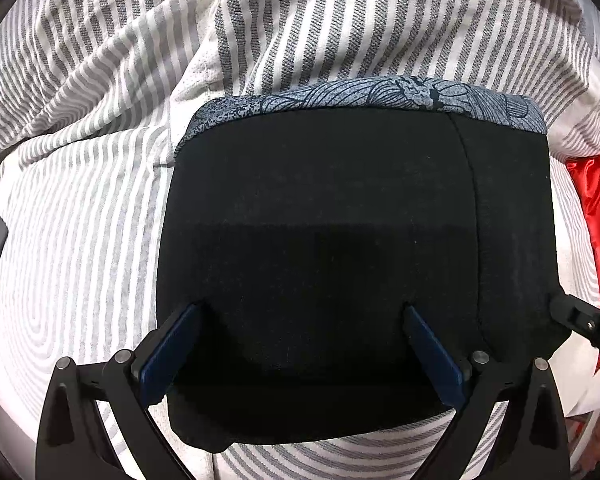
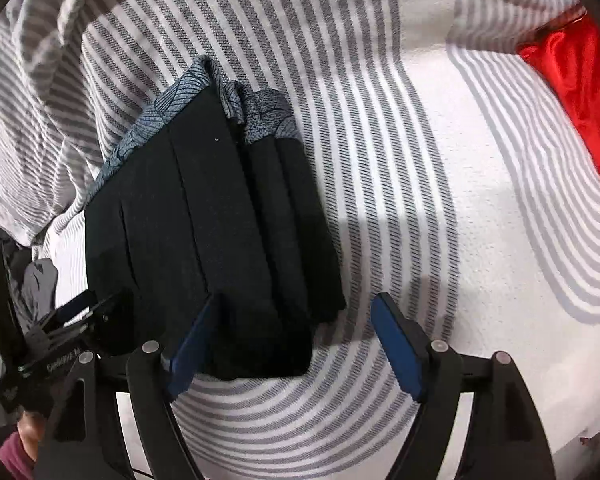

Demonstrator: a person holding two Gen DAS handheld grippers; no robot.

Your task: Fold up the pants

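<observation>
The black pants [image 1: 320, 240] lie folded into a compact rectangle on the striped bedding, with a blue-grey patterned lining [image 1: 380, 94] showing along the far edge. They also show in the right wrist view [image 2: 204, 216]. My left gripper [image 1: 300, 344] is open and hovers over the near part of the fold, its blue pads [image 1: 172, 352] apart and holding nothing. My right gripper [image 2: 300, 340] is open over the fold's near right corner, empty. The left gripper also shows in the right wrist view [image 2: 80, 316], at the pants' left edge.
White bedding with grey stripes [image 2: 440, 200] covers the surface, bunched into folds at the back left [image 1: 100, 60]. A red satin cloth [image 2: 572, 92] lies at the right, also seen in the left wrist view [image 1: 596, 208]. A grey cloth [image 2: 36, 284] lies at the left.
</observation>
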